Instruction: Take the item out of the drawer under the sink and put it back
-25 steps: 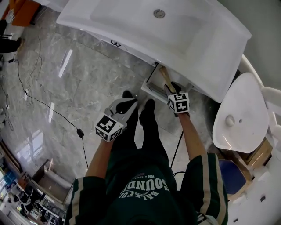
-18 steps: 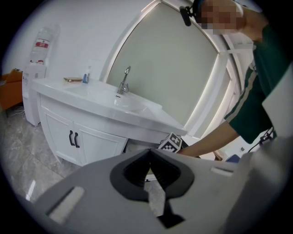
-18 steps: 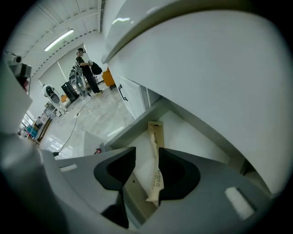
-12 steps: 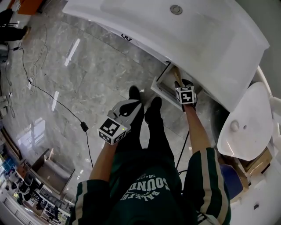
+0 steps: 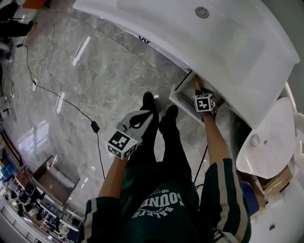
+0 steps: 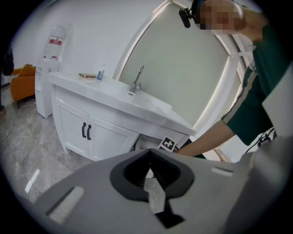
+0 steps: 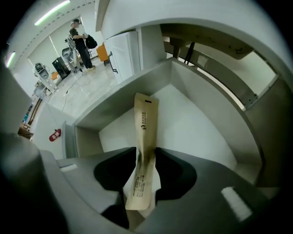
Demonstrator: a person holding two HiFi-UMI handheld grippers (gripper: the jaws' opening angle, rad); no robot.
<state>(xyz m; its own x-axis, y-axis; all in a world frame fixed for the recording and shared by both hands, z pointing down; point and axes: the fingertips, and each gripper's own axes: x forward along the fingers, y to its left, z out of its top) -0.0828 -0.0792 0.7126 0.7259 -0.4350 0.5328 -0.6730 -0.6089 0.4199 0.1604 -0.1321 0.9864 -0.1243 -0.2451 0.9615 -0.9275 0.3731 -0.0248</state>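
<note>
**Right gripper** [image 7: 145,161]: claw pinching a tan paper packet [image 7: 145,122] near its lower end. In the right gripper view the packet is long, narrow and printed, and runs from the jaws toward 12 o'clock. It sits inside the open drawer [image 7: 197,125], above the drawer's white floor. Whether its far tip touches that floor cannot be told. In the head view this gripper [image 5: 201,93] sits at 1 o'clock, reaching into the drawer [image 5: 182,96] under the front edge of the sink [image 5: 237,42].

**Left gripper** [image 6: 148,153]: claw pressed together at the tips, with nothing between them. In the head view it [image 5: 140,116] is held low at centre, over the person's legs, well apart from the drawer.

**Sink**: white basin, with its drain [image 5: 202,12] at 12 o'clock in the head view. The left gripper view shows a chrome faucet [image 6: 136,80] and a white cabinet door with black handles [image 6: 86,131] at 9 o'clock.

**Floor** [image 5: 95,71]: grey marble tile, with a black cable [image 5: 71,107] lying at 9 o'clock.
</note>
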